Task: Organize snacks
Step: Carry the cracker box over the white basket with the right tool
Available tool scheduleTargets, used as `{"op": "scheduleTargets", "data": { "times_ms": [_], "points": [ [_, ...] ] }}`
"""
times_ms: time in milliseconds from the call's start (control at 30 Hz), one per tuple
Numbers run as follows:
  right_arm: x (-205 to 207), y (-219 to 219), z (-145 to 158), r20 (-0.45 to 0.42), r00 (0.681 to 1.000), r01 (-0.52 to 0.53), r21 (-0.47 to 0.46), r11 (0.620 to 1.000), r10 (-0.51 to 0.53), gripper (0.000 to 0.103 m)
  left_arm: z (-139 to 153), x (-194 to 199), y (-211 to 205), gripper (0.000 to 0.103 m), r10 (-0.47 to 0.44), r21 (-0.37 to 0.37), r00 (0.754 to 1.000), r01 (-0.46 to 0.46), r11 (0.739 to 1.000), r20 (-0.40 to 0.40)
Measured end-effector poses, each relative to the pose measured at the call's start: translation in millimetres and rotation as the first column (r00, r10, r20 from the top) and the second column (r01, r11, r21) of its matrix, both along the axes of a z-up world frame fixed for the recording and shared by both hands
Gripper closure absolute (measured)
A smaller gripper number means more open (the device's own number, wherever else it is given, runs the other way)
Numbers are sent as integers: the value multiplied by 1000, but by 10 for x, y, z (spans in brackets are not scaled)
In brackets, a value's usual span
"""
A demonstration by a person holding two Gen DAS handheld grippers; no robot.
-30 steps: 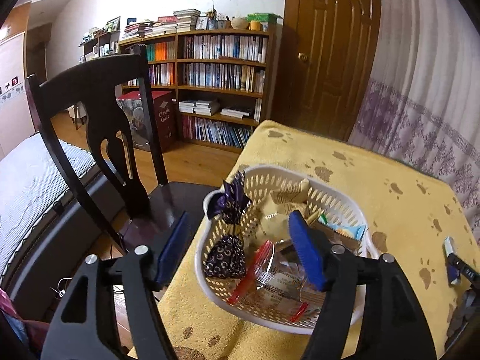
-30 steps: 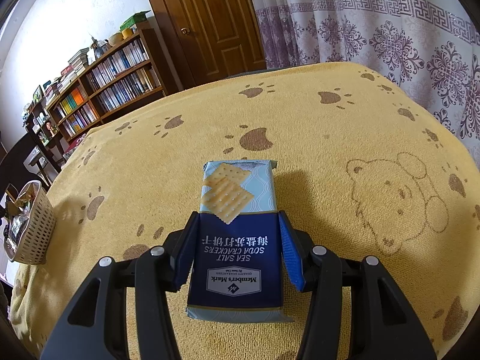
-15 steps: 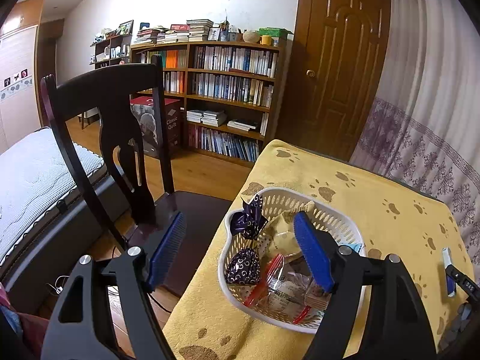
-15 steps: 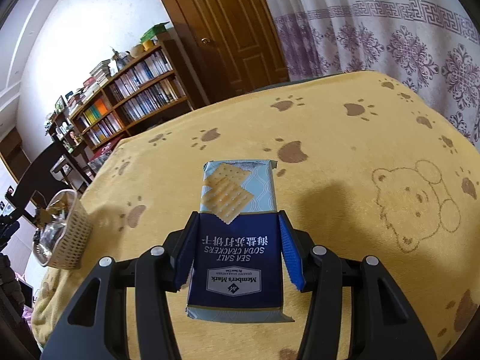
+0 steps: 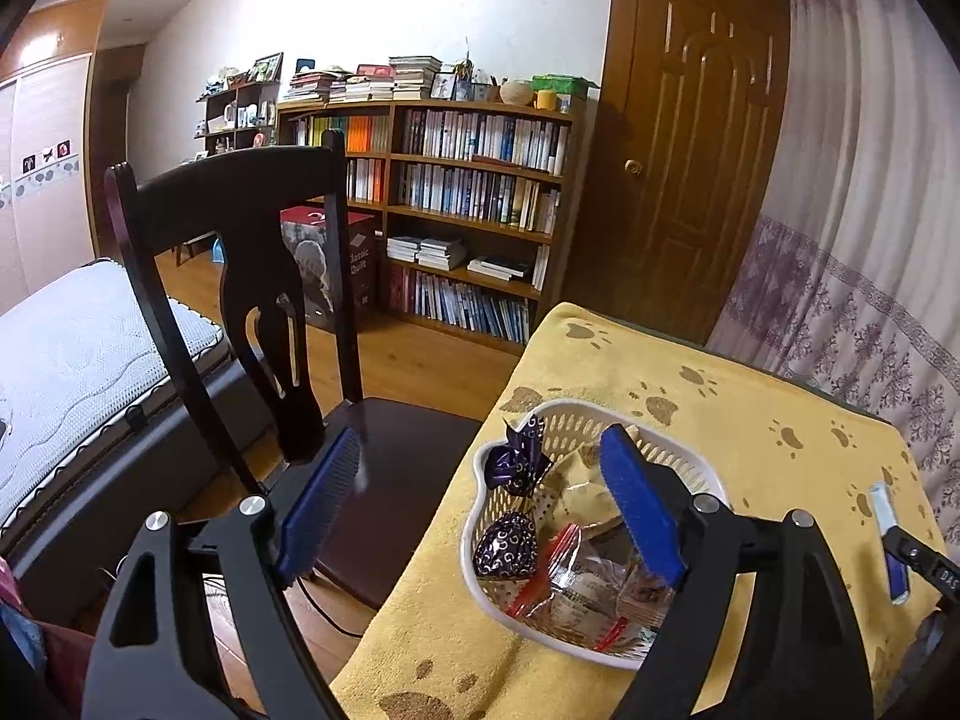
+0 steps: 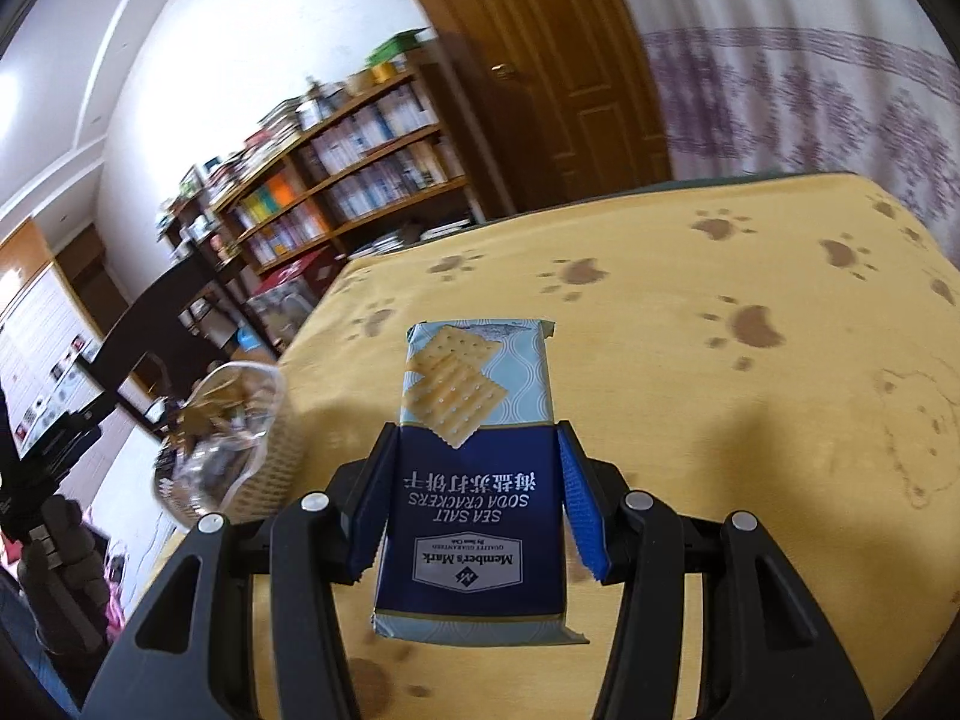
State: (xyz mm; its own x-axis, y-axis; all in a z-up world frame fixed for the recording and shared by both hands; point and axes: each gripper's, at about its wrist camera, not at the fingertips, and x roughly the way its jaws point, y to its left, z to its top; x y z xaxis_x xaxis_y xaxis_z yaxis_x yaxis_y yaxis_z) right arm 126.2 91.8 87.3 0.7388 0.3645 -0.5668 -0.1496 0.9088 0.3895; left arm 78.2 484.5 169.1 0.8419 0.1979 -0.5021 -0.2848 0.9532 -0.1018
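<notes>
My right gripper point(image 6: 474, 498) is shut on a blue pack of sea salt soda crackers point(image 6: 474, 468), held above the yellow paw-print cloth point(image 6: 750, 396). The white basket point(image 6: 264, 456) of snacks lies to its left, close by and blurred. In the left wrist view the same white basket point(image 5: 678, 456) sits near the table's corner, holding purple foil-wrapped sweets point(image 5: 510, 540) and clear packets point(image 5: 582, 588). My left gripper point(image 5: 480, 516) hangs open over the basket's left rim and the table edge, with nothing between its fingers. The cracker pack's edge point(image 5: 888, 534) shows at the far right.
A dark wooden chair point(image 5: 252, 312) stands against the table's left side. A bed point(image 5: 72, 372) lies beyond it. Bookshelves point(image 5: 474, 204), a brown door point(image 5: 690, 144) and patterned curtains point(image 5: 870, 276) line the walls.
The right gripper has carried the cracker pack left toward the basket, which now looms much closer. The left gripper has risen and pulled back from the basket, still open.
</notes>
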Motion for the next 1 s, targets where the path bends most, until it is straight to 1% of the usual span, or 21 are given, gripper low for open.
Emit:
{"op": "scheduleTargets", "data": {
  "times_ms": [267, 333, 433, 533, 600, 700, 833, 1000],
  "points": [
    [60, 728, 131, -18, 990, -139, -21, 990, 139, 52, 86, -69, 19, 17, 14, 13, 999, -15, 1000, 30],
    [70, 922, 153, -26, 985, -170, -32, 985, 169, 52, 106, -90, 35, 13, 24, 19, 999, -25, 1000, 38],
    [95, 1198, 185, -36, 977, -210, -44, 977, 209, 52, 145, -116, 50, 12, 40, 39, 998, -42, 998, 54],
    [157, 1431, 216, -51, 970, -241, -48, 969, 239, 52, 178, -130, 68, 10, 38, 39, 997, -41, 998, 63],
    [223, 1541, 218, -67, 968, -246, -51, 968, 243, 52, 194, -142, 77, 7, 37, 36, 997, -39, 999, 70],
    [306, 1720, 211, -89, 967, -245, -67, 967, 238, 52, 198, -141, 58, 6, 34, 40, 997, -37, 999, 71],
    [400, 1934, 185, -115, 964, -250, -93, 964, 239, 52, 187, -123, -5, 6, 52, 92, 996, -58, 994, 66],
    [496, 2122, 138, -149, 961, -254, -126, 959, 235, 52, 208, -122, -27, 6, 40, 97, 997, -46, 994, 69]
  ]
}}
